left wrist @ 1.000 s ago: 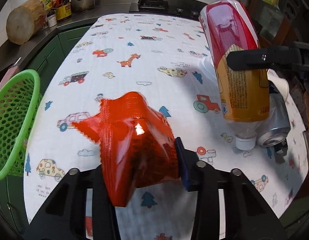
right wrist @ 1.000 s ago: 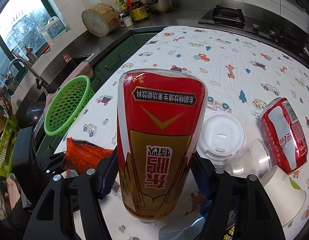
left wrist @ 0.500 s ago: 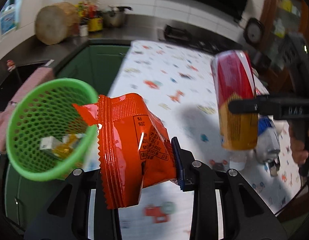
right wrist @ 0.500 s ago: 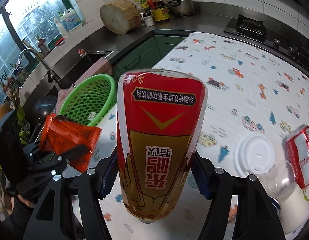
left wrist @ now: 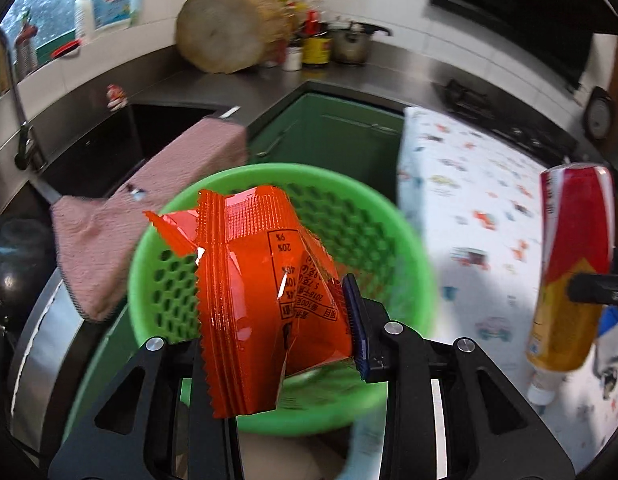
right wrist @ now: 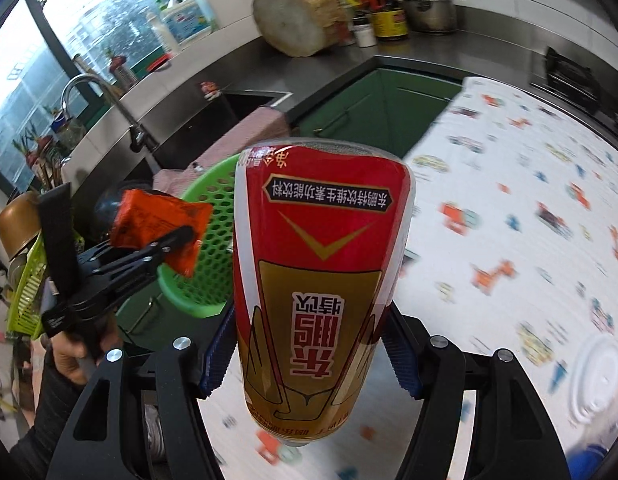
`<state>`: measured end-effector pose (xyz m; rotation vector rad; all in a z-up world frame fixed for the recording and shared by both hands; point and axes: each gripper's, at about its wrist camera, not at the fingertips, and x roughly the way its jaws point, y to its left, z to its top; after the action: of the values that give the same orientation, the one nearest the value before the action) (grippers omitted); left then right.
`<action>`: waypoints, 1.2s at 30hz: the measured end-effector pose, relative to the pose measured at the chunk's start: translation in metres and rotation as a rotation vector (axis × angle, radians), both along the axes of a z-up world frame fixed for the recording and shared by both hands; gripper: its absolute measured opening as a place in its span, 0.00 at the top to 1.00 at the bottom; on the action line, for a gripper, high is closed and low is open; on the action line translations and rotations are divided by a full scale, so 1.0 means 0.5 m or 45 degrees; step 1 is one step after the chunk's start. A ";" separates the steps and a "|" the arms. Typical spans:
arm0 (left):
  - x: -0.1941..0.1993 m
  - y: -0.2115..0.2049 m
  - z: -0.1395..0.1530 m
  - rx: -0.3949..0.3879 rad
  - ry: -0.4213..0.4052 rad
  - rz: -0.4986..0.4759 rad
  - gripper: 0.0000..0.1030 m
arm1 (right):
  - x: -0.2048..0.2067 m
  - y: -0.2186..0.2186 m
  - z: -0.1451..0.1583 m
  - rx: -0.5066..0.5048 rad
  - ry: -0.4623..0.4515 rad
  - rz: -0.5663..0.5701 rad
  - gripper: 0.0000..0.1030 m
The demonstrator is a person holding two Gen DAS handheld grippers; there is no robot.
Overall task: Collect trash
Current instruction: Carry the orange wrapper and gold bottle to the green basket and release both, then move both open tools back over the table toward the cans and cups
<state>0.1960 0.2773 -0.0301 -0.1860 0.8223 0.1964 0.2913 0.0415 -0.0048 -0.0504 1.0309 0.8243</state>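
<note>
One orange wrapper sits pinched in the left gripper above one green basket; the right gripper clamps one bottle upside down over the tablecloth.

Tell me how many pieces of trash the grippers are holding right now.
2. An orange snack wrapper is clamped in the left gripper over the green basket; a red-and-gold bottle, upside down, is in the right gripper.

The wrapper is glossy orange-red with black print. The perforated basket is bright green. The bottle at three o'clock is red over gold. The tablecloth is white with coloured cartoon vehicles.
</note>
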 end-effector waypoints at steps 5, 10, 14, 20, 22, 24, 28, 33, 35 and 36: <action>0.002 0.050 -0.036 -0.019 0.048 0.061 0.63 | 0.019 0.086 -0.020 0.013 0.022 0.051 0.38; -0.012 0.077 -0.063 -0.036 0.072 0.104 0.43 | 0.035 0.148 -0.037 0.012 0.044 0.089 0.38; -0.030 0.094 -0.066 -0.057 0.060 0.137 0.28 | 0.040 0.197 -0.042 0.008 0.041 0.116 0.38; -0.062 0.110 -0.055 -0.094 0.026 0.177 0.20 | 0.040 0.236 -0.050 0.038 0.052 0.139 0.31; -0.070 0.114 -0.052 -0.096 0.016 0.192 0.20 | 0.035 0.239 -0.043 0.046 0.030 0.142 0.25; -0.074 0.117 -0.048 -0.103 0.010 0.199 0.20 | 0.027 0.239 -0.036 0.042 0.015 0.153 0.25; -0.086 0.115 -0.034 -0.103 -0.009 0.209 0.20 | 0.005 0.220 -0.019 0.032 -0.023 0.157 0.25; -0.102 0.087 -0.009 -0.087 -0.040 0.184 0.19 | -0.024 0.159 0.004 0.053 -0.051 0.124 0.22; -0.108 0.068 0.003 -0.074 -0.054 0.161 0.18 | -0.035 0.127 0.012 0.069 -0.059 0.098 0.21; -0.110 0.059 0.009 -0.075 -0.060 0.149 0.17 | -0.043 0.106 0.015 0.076 -0.063 0.081 0.21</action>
<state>0.1407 0.3067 -0.0256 -0.2930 0.7717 0.2770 0.2697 0.0945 0.0029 -0.0527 0.9613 0.9072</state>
